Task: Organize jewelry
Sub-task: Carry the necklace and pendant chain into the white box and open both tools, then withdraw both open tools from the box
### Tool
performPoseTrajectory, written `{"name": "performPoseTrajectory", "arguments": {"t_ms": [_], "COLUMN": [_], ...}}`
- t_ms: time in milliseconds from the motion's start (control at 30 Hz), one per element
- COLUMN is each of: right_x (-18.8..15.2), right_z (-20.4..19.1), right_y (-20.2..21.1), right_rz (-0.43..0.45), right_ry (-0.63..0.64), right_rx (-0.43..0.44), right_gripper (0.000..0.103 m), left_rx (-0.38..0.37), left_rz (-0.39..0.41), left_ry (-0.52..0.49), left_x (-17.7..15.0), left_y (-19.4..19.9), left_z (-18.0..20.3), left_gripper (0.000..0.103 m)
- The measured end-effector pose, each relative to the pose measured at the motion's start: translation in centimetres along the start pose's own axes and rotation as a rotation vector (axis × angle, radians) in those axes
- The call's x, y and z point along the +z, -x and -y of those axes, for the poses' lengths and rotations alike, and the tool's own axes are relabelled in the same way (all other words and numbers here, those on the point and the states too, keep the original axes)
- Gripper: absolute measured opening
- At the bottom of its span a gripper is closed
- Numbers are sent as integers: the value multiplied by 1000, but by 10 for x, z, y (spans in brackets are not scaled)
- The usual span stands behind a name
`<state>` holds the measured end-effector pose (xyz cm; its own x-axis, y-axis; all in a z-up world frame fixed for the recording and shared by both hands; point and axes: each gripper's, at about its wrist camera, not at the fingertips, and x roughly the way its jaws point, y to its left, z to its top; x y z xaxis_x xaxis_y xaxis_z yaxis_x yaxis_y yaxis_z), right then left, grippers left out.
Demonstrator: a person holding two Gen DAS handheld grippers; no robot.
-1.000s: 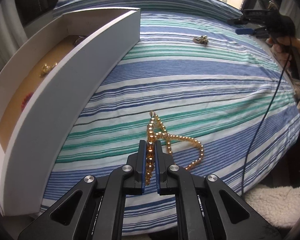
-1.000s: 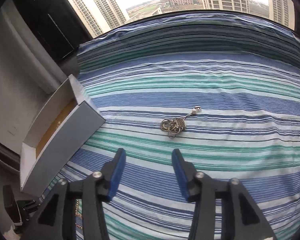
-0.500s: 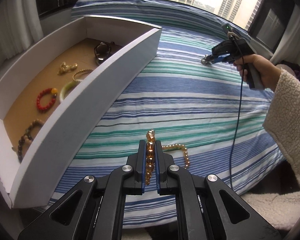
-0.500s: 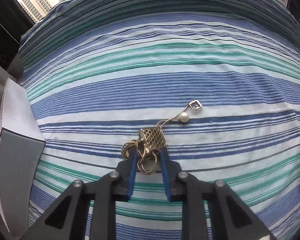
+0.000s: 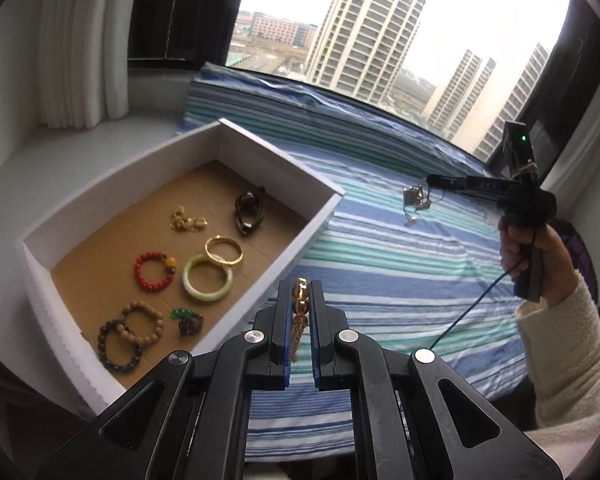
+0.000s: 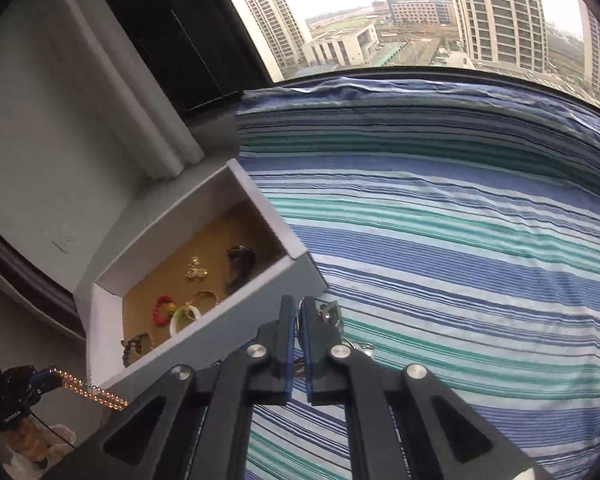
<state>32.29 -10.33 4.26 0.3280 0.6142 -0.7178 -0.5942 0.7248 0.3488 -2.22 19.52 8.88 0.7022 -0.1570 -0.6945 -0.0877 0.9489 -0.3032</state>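
My left gripper [image 5: 300, 286] is shut on a strand of gold beads [image 5: 299, 303], held in the air beside the near corner of the white box [image 5: 300, 240]. The strand hangs below the jaws, mostly hidden. In the right wrist view that strand [image 6: 94, 391] trails from the left gripper [image 6: 40, 378] at the lower left. My right gripper [image 6: 297, 304] is shut on a tangled metal chain with a pendant [image 6: 329, 314], lifted off the striped bed cover [image 6: 460, 280]. From the left wrist, the chain [image 5: 414, 200] dangles from the right gripper [image 5: 432, 180].
The box floor [image 5: 100, 264] holds several bracelets, a green bangle [image 5: 208, 282], a gold bangle [image 5: 224, 251] and small pieces. A hand [image 5: 520, 244] in a fleecy sleeve [image 5: 568, 360] holds the right gripper, its cable hanging down. A white curtain [image 5: 80, 40] and window stand behind.
Both grippers rose. The left one lifted the gold bead strand off the bed and swung toward the box. The right one closed on the chain tangle and lifted it.
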Motion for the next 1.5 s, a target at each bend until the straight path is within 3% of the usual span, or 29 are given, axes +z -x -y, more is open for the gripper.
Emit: {"name": "performPoseTrajectory", "arguments": {"t_ms": [133,300,433,567,633,667,733,767,800,833,900,1000,1067,1133,1200,1267,1500], "right_x": [22,33,21,1,-11,-16,-27,-31,-34,-35,-37,-40,-42,-48,-54,-59,-65], "right_z": [-73,-153,-196,-226,-231,-232,-231,-230,-229,-227,-226,-226,-230,-236,-241,-246,-250], "right_y": [8,-21,-67,-122,-146,-157,-170,-174,-173,-170,-161,-145,-134,-123,-114,-108,-98], "right_rz": [39,-3,-91,-176,-226,-250,-288,-300,-303,-294,-261,-211,-161,-120,-97,-88,-64], "right_ry": [105,211,275,339,337,340,350,350,350,351,363,373,394,429,452,471,486], "right_rx": [141,253,283,244,228,223,190,178,170,159,130,85,59,36,7,-16,-78], "right_gripper": [4,3,3,4,5,6,9,29,42,60,65,75,76,76,77,77,77], "left_rx": [40,102,163,210,269,303,361,386,410,439,495,616,712,763,746,676,680], "left_rz": [73,105,62,-37,-78,-90,-97,-86,-66,-40,3,63,92,102,62,20,13], "left_ry": [30,64,91,119,117,105,93,93,94,95,100,120,111,117,154,210,271], "left_x": [35,56,48,28,15,9,-2,-7,-11,-15,-21,-24,-25,-27,-27,-29,-34], "left_y": [30,31,2,-52,-74,-83,-91,-91,-90,-87,-80,-70,-65,-60,-56,-54,-49], "left_z": [-24,-55,-83,-115,-125,-128,-130,-129,-128,-125,-118,-104,-91,-82,-78,-81,-80], "left_gripper": [5,5,5,6,7,12,38,65,82,87,100,102,102,102,102,101,101]}}
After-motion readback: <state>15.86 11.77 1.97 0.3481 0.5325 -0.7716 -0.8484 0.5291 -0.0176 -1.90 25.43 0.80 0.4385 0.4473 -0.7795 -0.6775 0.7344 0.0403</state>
